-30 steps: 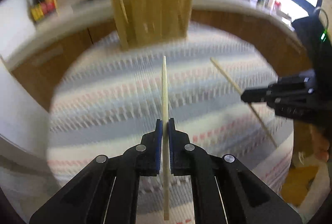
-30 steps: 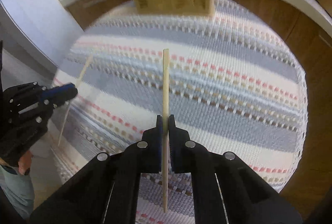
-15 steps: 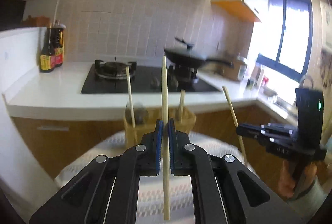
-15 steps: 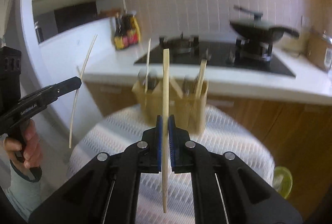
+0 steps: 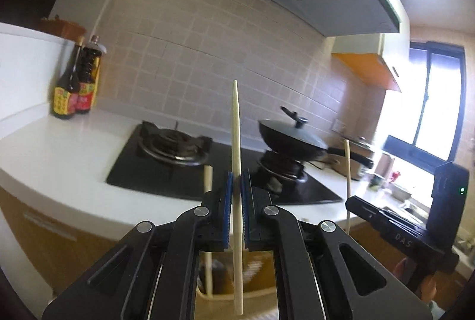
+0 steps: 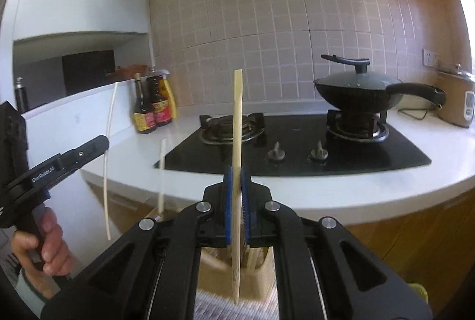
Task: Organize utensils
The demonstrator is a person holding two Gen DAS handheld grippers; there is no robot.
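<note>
Chopsticks: the left gripper (image 5: 235, 195) has its fingers clamped on one chopstick (image 5: 236, 142), the right gripper (image 6: 236, 192) on another (image 6: 237, 124), both upright above the holder (image 6: 261, 275). Lower each straight down into a free slot, then release.

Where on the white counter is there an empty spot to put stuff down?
The white counter looks bare between the sauce bottles and the black stove, and along the front edge before the stove. The right end is crowded: the lidded wok sits on a burner, with a rice cooker and cord beside it.
</note>
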